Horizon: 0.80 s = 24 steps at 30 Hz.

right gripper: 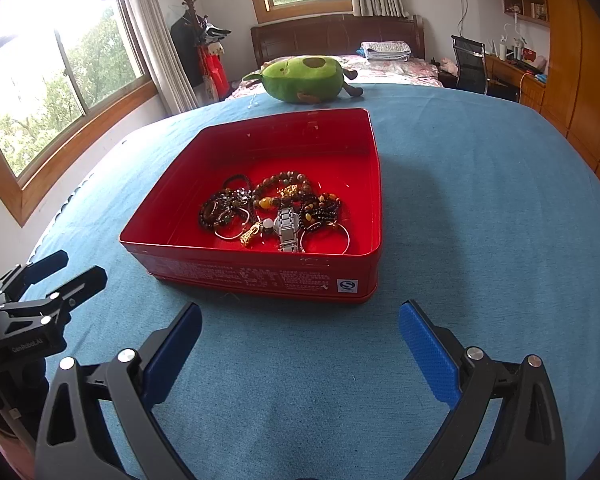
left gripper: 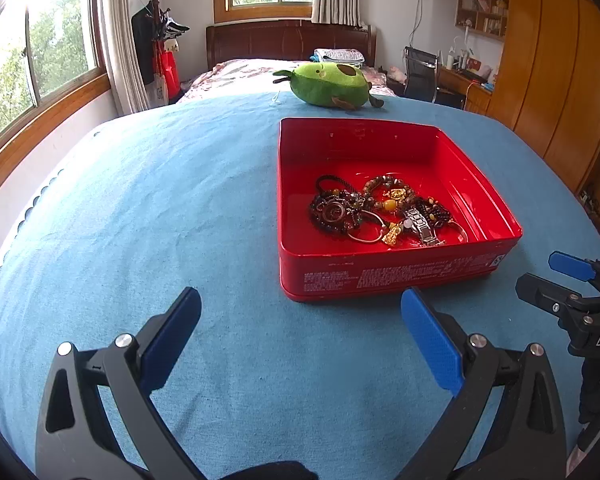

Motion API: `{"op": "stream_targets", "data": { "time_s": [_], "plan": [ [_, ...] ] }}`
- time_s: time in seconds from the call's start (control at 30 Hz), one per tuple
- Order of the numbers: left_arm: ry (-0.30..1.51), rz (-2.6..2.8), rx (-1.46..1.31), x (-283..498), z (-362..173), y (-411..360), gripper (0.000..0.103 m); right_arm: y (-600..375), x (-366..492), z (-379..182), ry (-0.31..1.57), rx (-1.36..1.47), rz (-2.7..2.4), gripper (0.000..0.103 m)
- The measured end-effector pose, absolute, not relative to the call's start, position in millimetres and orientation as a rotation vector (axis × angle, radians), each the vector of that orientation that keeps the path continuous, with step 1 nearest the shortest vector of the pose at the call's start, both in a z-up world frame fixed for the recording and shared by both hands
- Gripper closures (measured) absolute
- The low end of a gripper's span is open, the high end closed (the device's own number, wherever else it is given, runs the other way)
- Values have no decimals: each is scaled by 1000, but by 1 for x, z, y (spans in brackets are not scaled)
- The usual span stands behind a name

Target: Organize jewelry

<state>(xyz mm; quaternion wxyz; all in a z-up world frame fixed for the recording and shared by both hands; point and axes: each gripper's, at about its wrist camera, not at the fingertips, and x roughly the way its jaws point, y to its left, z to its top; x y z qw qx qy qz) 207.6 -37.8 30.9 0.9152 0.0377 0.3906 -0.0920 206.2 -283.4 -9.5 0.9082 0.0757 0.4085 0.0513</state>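
Observation:
A red tin box stands on the blue cloth, also in the right wrist view. Inside lies a pile of jewelry: bead bracelets, silver bangles, a gold charm and a metal watch. My left gripper is open and empty, just in front of the box and to its left. My right gripper is open and empty, just in front of the box's near wall. Each gripper shows at the edge of the other's view: the right one, the left one.
A green avocado plush toy lies behind the box. The blue cloth spreads wide on all sides. A bed, a coat stand, windows, a desk with chair and wooden wardrobes are in the background.

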Motion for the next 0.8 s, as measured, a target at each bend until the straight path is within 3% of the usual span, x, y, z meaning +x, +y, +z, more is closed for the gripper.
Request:
{"op": "stream_targets", "data": {
  "time_s": [0.8],
  "plan": [
    [816, -184, 73, 208, 29, -37, 4, -283, 207, -11, 846, 155, 106, 4]
  ]
}}
